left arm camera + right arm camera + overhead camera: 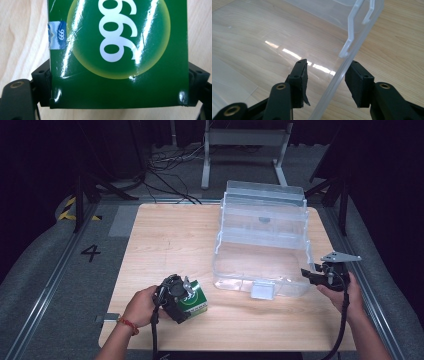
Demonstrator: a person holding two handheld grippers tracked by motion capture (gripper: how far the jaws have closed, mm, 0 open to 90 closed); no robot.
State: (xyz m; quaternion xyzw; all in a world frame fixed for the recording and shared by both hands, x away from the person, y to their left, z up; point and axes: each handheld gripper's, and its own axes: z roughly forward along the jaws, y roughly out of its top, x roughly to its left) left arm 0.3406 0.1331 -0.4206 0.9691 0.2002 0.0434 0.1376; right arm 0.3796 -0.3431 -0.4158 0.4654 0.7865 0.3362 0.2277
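Gripping: left claw (186, 296) is clenched on the green box (117, 53), on the tabletop (165, 235).
Bin: clear bin (260, 240) lies just right of that claw.
Right claw (328, 82): half open, astride the bin's near-right wall, pads not pressing.
Nearer hand: left.

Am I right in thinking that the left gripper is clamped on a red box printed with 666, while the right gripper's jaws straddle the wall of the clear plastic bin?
Not quite: the box is green, not red, as the left gripper view shows. The rest holds: the left gripper is clamped on its sides, and the right gripper has a jaw on either side of the wall of the clear plastic bin.
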